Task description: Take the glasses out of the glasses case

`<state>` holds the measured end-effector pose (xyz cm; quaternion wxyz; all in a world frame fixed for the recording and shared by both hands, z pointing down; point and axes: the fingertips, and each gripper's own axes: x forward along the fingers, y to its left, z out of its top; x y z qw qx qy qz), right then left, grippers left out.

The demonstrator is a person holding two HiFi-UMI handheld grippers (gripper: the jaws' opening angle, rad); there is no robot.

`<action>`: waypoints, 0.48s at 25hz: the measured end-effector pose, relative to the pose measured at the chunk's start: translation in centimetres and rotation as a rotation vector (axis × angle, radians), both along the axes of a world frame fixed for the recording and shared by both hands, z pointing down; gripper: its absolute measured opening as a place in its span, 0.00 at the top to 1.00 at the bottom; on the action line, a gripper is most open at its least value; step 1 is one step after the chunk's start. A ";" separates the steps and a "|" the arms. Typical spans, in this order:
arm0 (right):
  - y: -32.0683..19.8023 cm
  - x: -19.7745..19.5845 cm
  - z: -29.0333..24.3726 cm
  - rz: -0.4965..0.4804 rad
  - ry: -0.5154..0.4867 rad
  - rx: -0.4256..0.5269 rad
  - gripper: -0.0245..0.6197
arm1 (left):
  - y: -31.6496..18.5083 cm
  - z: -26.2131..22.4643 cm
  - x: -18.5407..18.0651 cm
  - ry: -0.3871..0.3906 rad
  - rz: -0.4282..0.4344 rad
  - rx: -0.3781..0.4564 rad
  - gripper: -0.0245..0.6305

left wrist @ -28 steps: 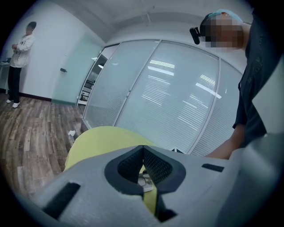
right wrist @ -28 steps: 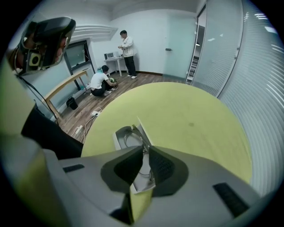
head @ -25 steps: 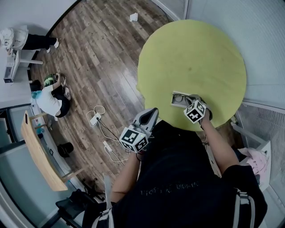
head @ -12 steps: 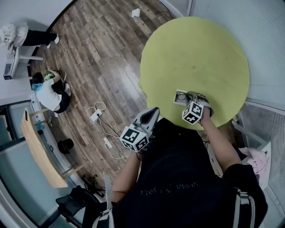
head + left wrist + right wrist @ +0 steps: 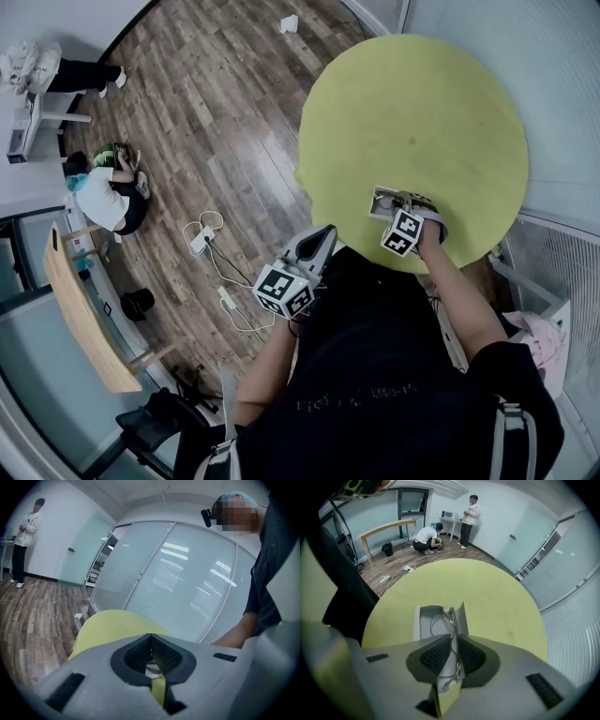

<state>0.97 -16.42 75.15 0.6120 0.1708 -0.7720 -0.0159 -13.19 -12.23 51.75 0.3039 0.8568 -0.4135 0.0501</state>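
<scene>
An open grey glasses case [image 5: 382, 201] lies at the near edge of the round yellow table [image 5: 412, 103]. In the right gripper view the case [image 5: 425, 620] holds thin wire-framed glasses [image 5: 451, 620], which lie lengthwise. My right gripper [image 5: 454, 639] reaches into the case, its dark pads closed to a narrow gap on the wire frame. In the head view the right gripper [image 5: 397, 214] sits right over the case. My left gripper [image 5: 323, 234] hangs off the table's near left edge. It [image 5: 151, 637] is shut, with nothing between its pads.
Wooden floor lies left of the table, with white cables [image 5: 206, 246] and a paper scrap [image 5: 288, 23] on it. A person crouches [image 5: 105, 199] and another stands [image 5: 47, 80] at the far left near a wooden bench [image 5: 80, 314]. A glass wall [image 5: 553, 112] runs along the right.
My right gripper has edged slightly left and forward over the case. The left gripper has stayed where it was.
</scene>
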 end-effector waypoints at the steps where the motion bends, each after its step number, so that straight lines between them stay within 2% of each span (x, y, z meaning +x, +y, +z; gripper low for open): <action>1: -0.2 0.3 0.4 0.002 0.012 0.005 0.91 | 0.0 0.0 0.0 0.000 0.001 0.000 0.94; 7: -1.6 0.6 -0.8 0.032 0.006 0.054 0.91 | 0.2 0.1 0.0 -0.002 0.006 -0.006 0.94; 12: -1.5 1.2 0.0 0.016 0.032 0.038 0.91 | 0.1 0.4 0.5 0.001 0.021 -0.018 0.94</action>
